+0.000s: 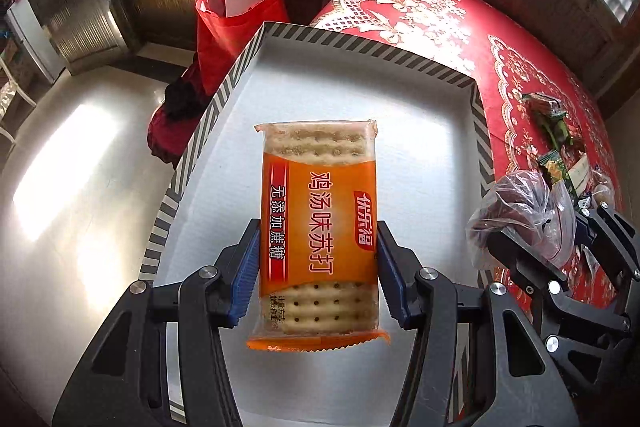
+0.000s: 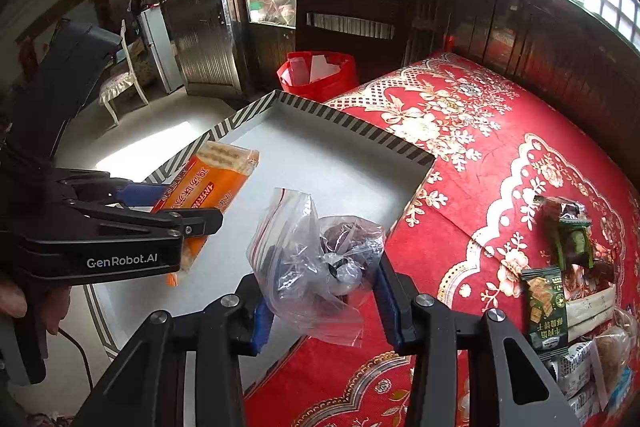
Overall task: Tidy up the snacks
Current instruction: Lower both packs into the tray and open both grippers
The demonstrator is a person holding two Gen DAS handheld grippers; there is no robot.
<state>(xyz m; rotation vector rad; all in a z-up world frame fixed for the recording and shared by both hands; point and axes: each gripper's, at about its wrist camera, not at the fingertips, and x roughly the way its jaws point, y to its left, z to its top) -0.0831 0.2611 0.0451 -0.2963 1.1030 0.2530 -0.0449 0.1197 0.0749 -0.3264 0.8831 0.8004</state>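
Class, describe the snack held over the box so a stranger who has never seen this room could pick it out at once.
Start at the red floral tablecloth, then find the shallow white box with a black-and-white striped rim at its edge. Above it, the left tool grips an orange cracker packet with clear ends; its neighbour is a crumpled clear zip bag.

Orange cracker packet [image 1: 318, 227] and clear zip bag [image 2: 320, 263] hang above the empty striped-rim tray [image 1: 400, 53].

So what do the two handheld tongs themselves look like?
Both tongs are black metal linkages with silver rivets and ribbed blue pads. The left tongs carry white "GenRobot.AI" lettering on the side, with a dark cable hanging below the handle. No sleeves are visible.
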